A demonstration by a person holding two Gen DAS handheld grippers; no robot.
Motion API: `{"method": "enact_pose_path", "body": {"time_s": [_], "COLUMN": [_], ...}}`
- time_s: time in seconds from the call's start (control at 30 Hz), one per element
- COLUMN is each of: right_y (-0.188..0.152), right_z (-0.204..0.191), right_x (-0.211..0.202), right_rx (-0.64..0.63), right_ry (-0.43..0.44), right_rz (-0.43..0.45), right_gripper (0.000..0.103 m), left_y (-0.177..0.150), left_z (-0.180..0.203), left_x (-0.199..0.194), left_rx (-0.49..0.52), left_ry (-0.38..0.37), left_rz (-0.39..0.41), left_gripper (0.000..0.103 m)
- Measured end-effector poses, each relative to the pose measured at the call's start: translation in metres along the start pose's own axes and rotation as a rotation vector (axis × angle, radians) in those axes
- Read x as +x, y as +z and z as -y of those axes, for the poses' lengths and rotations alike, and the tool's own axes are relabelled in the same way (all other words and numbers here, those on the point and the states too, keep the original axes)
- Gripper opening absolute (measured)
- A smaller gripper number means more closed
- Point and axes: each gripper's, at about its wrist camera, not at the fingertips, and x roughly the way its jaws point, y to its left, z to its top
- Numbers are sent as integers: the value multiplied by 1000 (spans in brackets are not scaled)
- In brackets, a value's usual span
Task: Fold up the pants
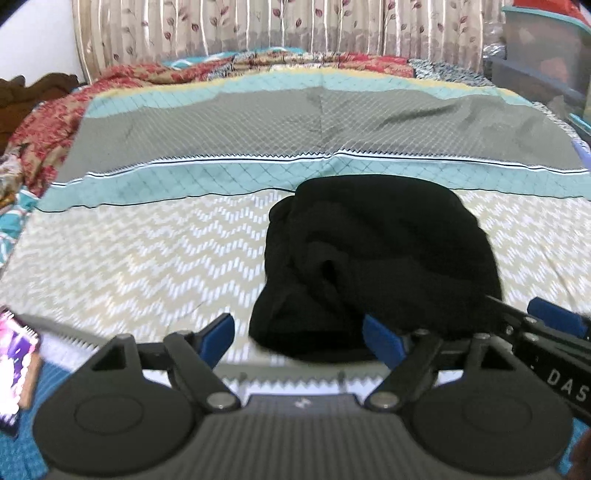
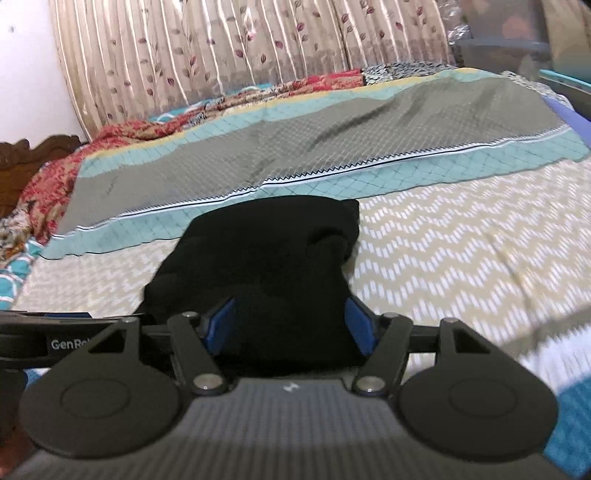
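Observation:
The black pants [image 1: 376, 258] lie in a folded bundle on the bed's zigzag sheet [image 1: 140, 258]. My left gripper [image 1: 299, 332] is open, its blue fingers [image 1: 221, 328] apart at the bundle's near edge, with the cloth's lower left part between them. The pants also show in the right wrist view [image 2: 266, 258]. My right gripper [image 2: 291, 321] is open, its blue fingers [image 2: 221, 325] standing either side of the bundle's near end. The right gripper also shows in the left wrist view [image 1: 546, 325] at the bundle's right.
A grey and teal patterned sheet [image 1: 295, 122] covers the far half of the bed. A red floral blanket [image 1: 44, 133] is bunched at the far left. Curtains [image 1: 258, 26] hang behind. Plastic storage boxes [image 1: 543, 55] stand at the far right. A pink packet [image 1: 14, 365] lies at the near left.

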Motion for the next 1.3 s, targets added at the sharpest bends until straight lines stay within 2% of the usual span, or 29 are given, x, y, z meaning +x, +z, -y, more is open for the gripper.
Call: {"method": "enact_pose_path", "body": {"time_s": [0.1, 0.3, 0.47, 0.63, 0.97, 1.1, 1.3], "right_y": [-13, -34, -46, -56, -61, -62, -67], "right_z": [3, 6, 8, 6, 4, 9, 14], "right_x": [-29, -73, -97, -116, -129, -129, -130], "right_rx": [34, 56, 88, 123, 150, 166, 187], "right_ry": [10, 19, 32, 37, 20, 6, -2], "right_rz": [10, 27, 36, 52, 75, 88, 76], "right_gripper": [68, 68, 68, 68, 79, 86, 90], "left_y": [-18, -49, -63, -70, -73, -69, -69], "left_z": [4, 13, 19, 20, 18, 21, 19], "left_x": [-29, -69, -93, -112, -127, -123, -120], "left_rx": [12, 43, 70, 76, 64, 87, 91], "left_ry": [-4, -15, 5, 14, 15, 53, 87], "left_rz": [21, 38, 69, 96, 131, 108, 106], "left_gripper": [89, 91, 102, 103, 103, 103, 103]}}
